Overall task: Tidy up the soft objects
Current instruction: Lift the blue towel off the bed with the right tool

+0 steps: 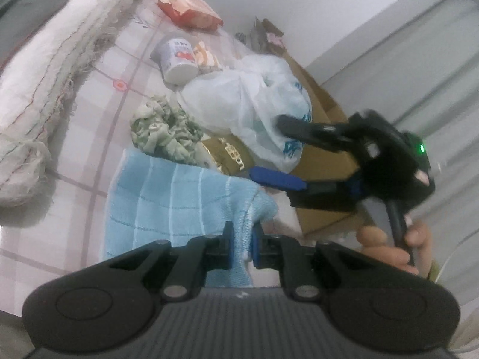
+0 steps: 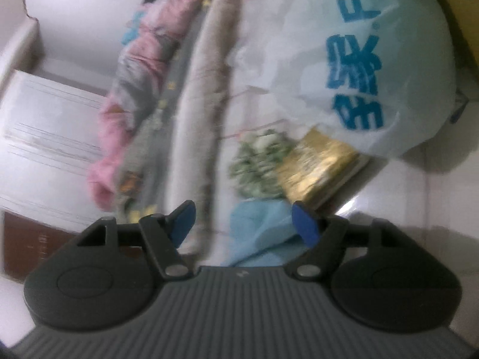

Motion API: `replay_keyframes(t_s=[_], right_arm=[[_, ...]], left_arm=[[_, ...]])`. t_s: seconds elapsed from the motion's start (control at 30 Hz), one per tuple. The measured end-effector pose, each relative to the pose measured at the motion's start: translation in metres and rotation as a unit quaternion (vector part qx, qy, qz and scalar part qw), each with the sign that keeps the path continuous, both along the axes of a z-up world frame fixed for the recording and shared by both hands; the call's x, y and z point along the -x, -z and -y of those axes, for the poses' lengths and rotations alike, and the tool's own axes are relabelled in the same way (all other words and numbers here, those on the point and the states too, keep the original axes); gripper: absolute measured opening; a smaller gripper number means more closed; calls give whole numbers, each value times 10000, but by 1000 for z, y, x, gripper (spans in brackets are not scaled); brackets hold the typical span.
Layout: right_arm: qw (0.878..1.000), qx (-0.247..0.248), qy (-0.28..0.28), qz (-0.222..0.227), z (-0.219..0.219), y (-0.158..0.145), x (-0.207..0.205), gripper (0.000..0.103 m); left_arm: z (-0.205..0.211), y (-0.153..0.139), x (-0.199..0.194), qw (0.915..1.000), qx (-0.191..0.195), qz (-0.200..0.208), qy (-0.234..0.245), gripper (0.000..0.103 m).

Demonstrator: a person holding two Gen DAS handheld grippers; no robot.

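A light blue striped towel (image 1: 173, 203) lies on the checked pink bed sheet (image 1: 89, 113). My left gripper (image 1: 242, 245) is shut on the towel's near corner. A crumpled green patterned cloth (image 1: 164, 128) lies just beyond the towel, next to a white plastic bag with blue print (image 1: 254, 104). My right gripper (image 1: 278, 149) is open and empty, its fingers over the bag and towel edge. In the right wrist view the right gripper (image 2: 244, 221) is open above the blue towel (image 2: 260, 230), with the green cloth (image 2: 257, 161) and white bag (image 2: 344, 59) ahead.
A rolled whitish quilt (image 1: 45, 68) runs along the left. A white cup (image 1: 176, 56), a red snack packet (image 1: 188, 9) and a gold packet (image 1: 230, 155) lie on the bed. A cardboard box (image 1: 323, 104) stands at the right. A pink and grey blanket (image 2: 134, 104) lies beyond.
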State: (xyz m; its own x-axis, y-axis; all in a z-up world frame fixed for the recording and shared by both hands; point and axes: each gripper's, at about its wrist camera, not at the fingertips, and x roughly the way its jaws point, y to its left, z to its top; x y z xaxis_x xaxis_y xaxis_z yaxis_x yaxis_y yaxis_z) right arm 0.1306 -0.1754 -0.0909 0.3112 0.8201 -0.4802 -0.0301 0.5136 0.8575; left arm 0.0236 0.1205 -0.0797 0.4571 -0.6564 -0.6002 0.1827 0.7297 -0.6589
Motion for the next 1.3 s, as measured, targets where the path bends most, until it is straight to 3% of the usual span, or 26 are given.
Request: replay_keyframes(t_s=[0.13, 0.27, 0.4, 0.63, 0.77, 0.9, 1.0, 1.3], right_arm=[[9984, -536, 31, 148, 4, -9, -1, 72], [9973, -634, 101, 364, 4, -12, -2, 71], [9962, -482, -378, 619, -14, -17, 0, 65], [9964, -270, -708, 380, -48, 0, -9, 55], [9949, -220, -898, 404, -71, 5, -16, 55], [9927, -145, -1155, 309, -92, 10, -21, 54], [9912, -104, -1310, 172, -106, 18, -27, 54], [9889, -46, -1453, -312, -130, 48, -41, 54]], left_arm=[[-16, 4, 2, 9989, 270, -38, -384, 12], [-30, 6, 3, 9968, 402, -56, -690, 12], [-40, 9, 2, 9946, 572, -58, -861, 12], [-56, 21, 1, 9918, 869, -180, -924, 12], [-57, 24, 1, 9936, 686, -175, -876, 16], [-55, 18, 5, 9967, 175, -89, -792, 40], [-56, 8, 10, 9963, -287, 56, -812, 48], [-60, -32, 31, 9817, -1155, 975, -1159, 49]])
